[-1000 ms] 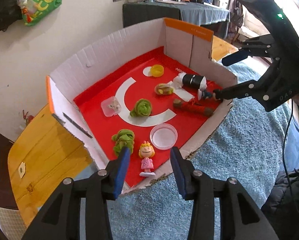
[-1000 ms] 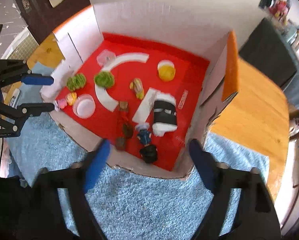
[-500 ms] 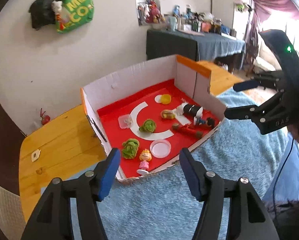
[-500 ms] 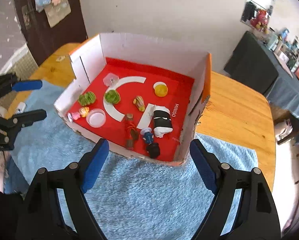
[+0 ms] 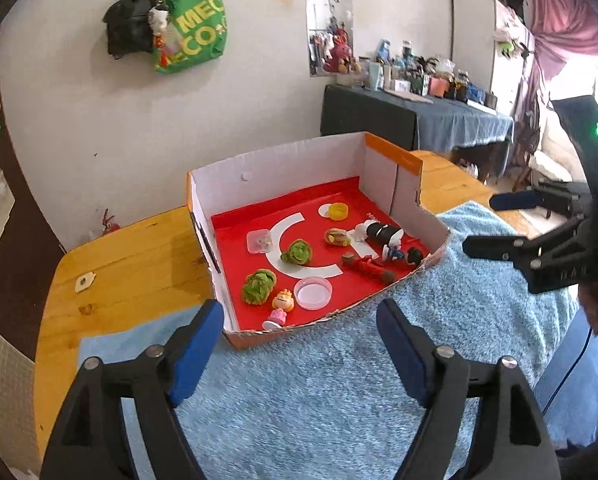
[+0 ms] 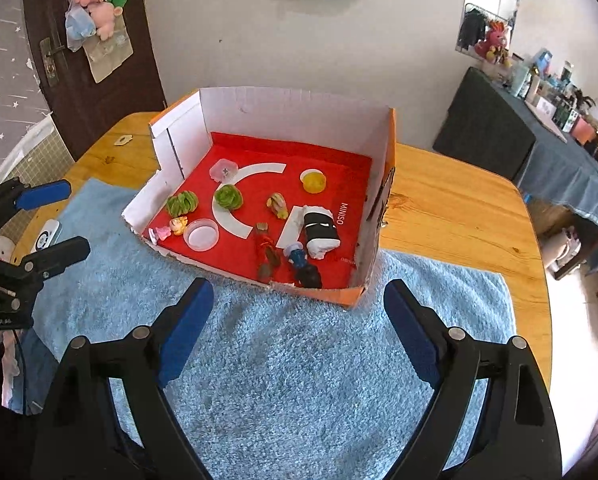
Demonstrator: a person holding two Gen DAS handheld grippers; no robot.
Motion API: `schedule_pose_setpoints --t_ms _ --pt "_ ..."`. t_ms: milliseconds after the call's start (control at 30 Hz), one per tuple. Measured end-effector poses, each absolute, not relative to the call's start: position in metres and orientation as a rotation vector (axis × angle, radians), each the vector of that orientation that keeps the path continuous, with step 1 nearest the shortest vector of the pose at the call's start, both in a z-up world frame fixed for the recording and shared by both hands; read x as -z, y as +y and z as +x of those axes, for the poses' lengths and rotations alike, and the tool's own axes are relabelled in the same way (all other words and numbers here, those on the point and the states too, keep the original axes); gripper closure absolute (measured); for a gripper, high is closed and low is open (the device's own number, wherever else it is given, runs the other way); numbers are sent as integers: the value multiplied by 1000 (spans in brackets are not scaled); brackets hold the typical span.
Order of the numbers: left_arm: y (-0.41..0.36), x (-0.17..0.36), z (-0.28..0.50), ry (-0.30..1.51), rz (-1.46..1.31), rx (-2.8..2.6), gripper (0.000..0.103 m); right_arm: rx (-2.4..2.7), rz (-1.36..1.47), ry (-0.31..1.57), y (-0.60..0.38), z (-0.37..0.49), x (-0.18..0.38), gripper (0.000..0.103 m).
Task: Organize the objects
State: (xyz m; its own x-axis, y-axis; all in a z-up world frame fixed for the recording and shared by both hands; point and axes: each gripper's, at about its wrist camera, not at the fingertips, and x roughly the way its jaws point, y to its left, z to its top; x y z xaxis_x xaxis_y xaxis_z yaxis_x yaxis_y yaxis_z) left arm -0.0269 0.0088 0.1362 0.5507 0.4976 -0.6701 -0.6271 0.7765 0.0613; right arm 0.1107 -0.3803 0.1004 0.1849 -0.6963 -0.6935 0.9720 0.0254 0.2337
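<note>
**Grippers hover empty before a box of toys**

The left gripper (image 5: 299, 344) and right gripper (image 6: 297, 320) hang wide open over the blue towel (image 6: 299, 360), holding nothing. Beyond them, small toys lie scattered inside the cardboard box (image 6: 283, 112), a pink figurine (image 5: 280, 308) nearest its torn front. Likely between picks; next comes choosing one. Several toys are too small to identify.

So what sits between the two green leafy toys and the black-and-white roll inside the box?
In the right wrist view, the small yellow-brown toy lies between the nearer green leafy toy and the black-and-white roll, apart from both.
</note>
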Motion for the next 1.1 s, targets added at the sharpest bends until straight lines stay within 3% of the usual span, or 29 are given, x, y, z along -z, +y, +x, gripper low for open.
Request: schedule_pose_setpoints --t_ms 100,233,733,1100 --pt "3 -131 -29 706 -205 -695 14 1364 769 427 -374 114 -96 15" --pt "0 -120 -32 678 -243 -727 12 1391 793 383 -367 116 -82 12" --pt "-15 -55 -38 688 -360 -798 11 1437 891 357 -358 132 -17 12" --pt "-11 -27 -37 725 -400 -828 11 1490 890 357 -361 141 0 12"
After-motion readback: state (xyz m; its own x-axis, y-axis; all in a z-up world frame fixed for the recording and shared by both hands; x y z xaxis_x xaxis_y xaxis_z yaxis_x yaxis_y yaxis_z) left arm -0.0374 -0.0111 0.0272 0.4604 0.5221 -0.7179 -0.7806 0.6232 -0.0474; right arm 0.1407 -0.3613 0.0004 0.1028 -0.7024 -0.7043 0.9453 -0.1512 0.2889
